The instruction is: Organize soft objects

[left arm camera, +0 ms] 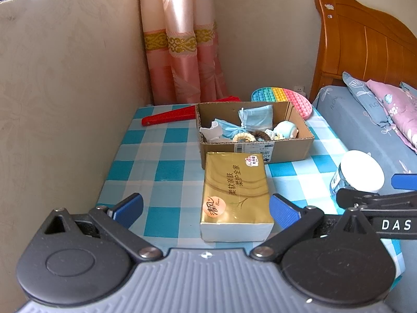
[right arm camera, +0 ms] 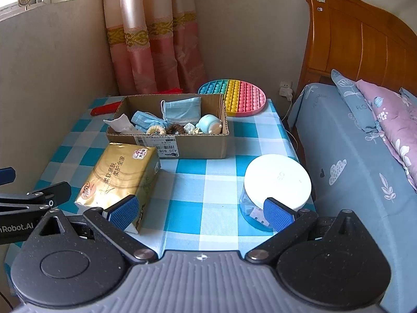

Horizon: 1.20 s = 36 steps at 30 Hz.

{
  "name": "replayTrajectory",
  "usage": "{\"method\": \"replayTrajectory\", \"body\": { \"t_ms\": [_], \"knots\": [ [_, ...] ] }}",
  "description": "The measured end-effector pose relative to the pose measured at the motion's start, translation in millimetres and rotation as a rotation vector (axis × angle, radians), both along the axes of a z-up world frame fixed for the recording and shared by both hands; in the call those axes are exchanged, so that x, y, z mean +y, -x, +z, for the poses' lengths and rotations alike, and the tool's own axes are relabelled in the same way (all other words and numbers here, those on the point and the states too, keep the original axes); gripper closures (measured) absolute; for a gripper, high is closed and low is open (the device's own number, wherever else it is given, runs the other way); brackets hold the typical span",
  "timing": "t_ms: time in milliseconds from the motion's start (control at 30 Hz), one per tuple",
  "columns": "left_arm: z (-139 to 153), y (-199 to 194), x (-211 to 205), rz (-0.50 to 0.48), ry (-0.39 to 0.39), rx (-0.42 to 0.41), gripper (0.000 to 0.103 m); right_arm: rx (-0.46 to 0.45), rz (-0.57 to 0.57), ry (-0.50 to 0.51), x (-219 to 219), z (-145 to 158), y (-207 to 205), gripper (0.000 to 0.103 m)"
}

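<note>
**Readable text on the pack, the box and the grippers**

On the gold tissue pack, "柔软亲肤 柔护全家" is printed in dark characters, and "清风" is carried on an orange round sticker at its near end; a small pink sticker with a "4" is seen at its far corner. Just behind the pack, "420 B08" can be read upside down on the white label of the cardboard box. To the pack's right, "DAS" is shown on the right gripper's arm; to its left, "nRobot.AI" is shown on the left gripper's arm
</note>
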<state>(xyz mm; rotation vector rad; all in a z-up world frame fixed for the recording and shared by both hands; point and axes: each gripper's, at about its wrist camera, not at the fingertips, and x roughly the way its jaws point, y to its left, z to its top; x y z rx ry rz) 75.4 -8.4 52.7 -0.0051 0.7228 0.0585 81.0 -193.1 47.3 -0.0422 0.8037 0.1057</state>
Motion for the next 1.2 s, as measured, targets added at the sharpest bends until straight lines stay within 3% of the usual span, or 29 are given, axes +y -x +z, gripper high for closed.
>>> {"method": "replayTrajectory", "body": {
  "t_ms": [1200],
  "knots": [
    [0.5, 1.4, -0.6, 0.007, -0.016, 0.002, 0.001, -0.004, 0.004, -0.008, -1.2, 1.1, 2.8, 0.000]
  ]
}}
